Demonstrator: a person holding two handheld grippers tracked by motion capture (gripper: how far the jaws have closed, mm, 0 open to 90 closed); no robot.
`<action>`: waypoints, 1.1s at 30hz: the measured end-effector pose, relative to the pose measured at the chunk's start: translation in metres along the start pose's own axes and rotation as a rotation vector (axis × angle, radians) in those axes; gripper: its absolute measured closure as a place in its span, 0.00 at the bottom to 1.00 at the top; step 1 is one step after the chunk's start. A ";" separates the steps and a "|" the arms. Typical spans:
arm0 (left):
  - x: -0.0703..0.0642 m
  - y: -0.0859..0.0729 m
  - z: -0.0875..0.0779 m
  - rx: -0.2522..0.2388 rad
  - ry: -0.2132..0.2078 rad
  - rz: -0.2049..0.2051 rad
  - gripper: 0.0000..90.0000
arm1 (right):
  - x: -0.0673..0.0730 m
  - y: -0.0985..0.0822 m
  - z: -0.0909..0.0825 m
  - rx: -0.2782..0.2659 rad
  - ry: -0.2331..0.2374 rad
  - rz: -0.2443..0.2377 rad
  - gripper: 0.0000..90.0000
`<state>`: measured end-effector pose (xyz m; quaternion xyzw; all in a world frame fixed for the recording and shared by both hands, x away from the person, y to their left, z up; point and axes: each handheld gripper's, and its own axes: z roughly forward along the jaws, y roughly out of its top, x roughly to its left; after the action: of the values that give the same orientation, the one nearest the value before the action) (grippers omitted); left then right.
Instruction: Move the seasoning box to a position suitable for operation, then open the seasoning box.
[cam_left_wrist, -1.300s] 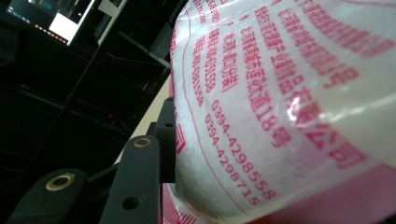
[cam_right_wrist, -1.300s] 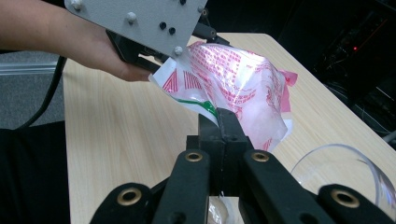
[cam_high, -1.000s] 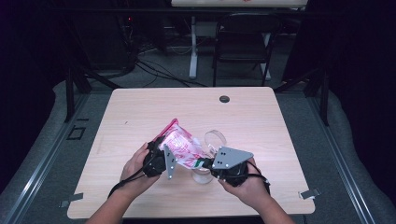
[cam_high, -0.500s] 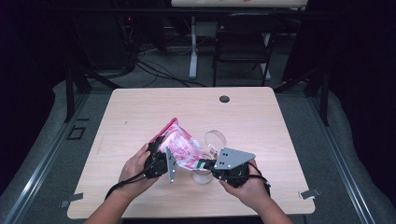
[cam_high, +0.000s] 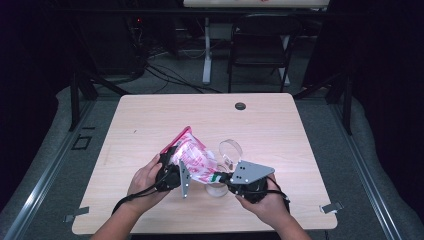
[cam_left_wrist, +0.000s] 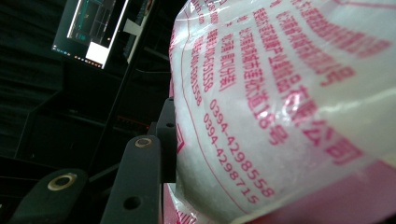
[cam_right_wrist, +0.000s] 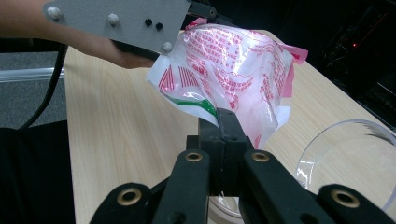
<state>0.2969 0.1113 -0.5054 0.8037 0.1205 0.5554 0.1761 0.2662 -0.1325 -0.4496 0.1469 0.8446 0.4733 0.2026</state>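
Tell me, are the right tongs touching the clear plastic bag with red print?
Touching. In the right gripper view the right tongs are shut on the lower edge of the clear plastic bag with red print.

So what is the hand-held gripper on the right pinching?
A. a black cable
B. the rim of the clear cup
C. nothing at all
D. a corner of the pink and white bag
D: in the right gripper view, the right hand-held gripper has its jaws shut tight on the green-striped corner of the bag, while the clear cup sits off to the side, untouched.
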 end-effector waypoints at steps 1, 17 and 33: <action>0.000 0.000 0.000 -0.001 0.002 0.002 0.71 | 0.000 0.000 0.000 0.001 -0.002 -0.002 1.00; 0.002 0.001 0.002 0.003 0.001 0.015 0.71 | 0.003 -0.003 0.001 -0.003 -0.023 -0.008 1.00; 0.003 0.003 0.004 -0.002 0.015 0.036 0.71 | 0.000 -0.007 0.002 -0.018 -0.023 0.006 1.00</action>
<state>0.3020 0.1092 -0.5030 0.8014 0.1066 0.5647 0.1657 0.2665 -0.1346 -0.4565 0.1527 0.8375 0.4798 0.2122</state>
